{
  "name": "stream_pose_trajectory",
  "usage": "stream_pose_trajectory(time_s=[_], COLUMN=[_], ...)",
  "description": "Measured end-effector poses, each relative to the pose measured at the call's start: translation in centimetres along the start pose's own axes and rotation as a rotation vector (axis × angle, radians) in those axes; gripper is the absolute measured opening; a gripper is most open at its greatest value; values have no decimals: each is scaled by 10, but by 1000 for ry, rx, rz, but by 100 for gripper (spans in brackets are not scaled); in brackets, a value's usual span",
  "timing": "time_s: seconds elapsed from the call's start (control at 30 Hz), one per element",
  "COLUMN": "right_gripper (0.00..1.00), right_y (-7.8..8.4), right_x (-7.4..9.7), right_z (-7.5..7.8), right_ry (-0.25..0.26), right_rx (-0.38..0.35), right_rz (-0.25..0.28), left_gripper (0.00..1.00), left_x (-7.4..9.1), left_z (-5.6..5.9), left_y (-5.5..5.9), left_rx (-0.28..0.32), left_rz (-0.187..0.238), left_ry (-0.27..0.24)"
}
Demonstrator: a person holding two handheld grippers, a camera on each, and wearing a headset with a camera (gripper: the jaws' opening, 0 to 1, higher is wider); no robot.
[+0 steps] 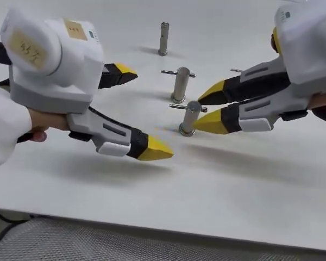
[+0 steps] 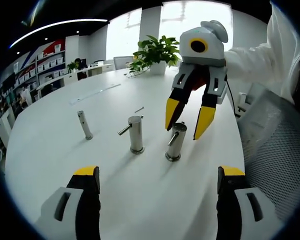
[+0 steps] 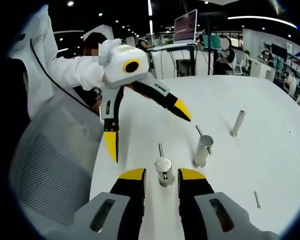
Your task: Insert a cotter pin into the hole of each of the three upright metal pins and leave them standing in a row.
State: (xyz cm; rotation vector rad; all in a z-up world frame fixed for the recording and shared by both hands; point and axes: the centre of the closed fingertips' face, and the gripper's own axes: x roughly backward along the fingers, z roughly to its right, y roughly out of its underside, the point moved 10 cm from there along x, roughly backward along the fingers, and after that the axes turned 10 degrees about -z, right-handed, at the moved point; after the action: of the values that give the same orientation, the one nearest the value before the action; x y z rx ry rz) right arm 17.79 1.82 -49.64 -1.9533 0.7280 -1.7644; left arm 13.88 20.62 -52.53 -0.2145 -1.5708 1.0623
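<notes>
Three metal pins stand in a row on the white table (image 1: pixel 233 185). The near pin (image 1: pixel 190 118) has a cotter pin (image 1: pixel 177 106) through its top. The middle pin (image 1: pixel 180 84), at its 12 o'clock, carries a second cotter pin (image 1: pixel 168 72). The far pin (image 1: pixel 163 38) stands bare. The right claw (image 1: pixel 199 114) sits at the near pin's 3 o'clock, jaws apart with a tip on either side of the head, though contact can't be told. The left claw (image 1: pixel 151 112) hangs at 9 o'clock, spread wide and holding nothing. A loose cotter pin (image 1: pixel 236 70) lies at the middle pin's 2 o'clock.
</notes>
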Motion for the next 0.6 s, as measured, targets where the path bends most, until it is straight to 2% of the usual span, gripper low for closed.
stream_pose_trajectory(time_s=[0.07, 0.2, 0.3, 0.5, 0.6], right_gripper=[20, 20, 20, 17, 17], right_y=[-1, -2, -3, -5, -8], right_x=[-3, -7, -11, -17, -20], right_z=[0, 0, 0, -1, -2], right_ry=[-3, -7, -7, -8, -3], right_rx=[0, -3, -1, 9, 11], right_rz=[1, 0, -3, -5, -9], left_gripper=[99, 99, 99, 99, 99], left_x=[0, 3, 6, 8, 7], left_z=[3, 4, 7, 9, 11], left_y=[2, 5, 7, 12, 12], left_rx=[17, 29, -11, 22, 19], left_rz=[-6, 3, -2, 6, 4], left_ry=[18, 10, -1, -1, 1])
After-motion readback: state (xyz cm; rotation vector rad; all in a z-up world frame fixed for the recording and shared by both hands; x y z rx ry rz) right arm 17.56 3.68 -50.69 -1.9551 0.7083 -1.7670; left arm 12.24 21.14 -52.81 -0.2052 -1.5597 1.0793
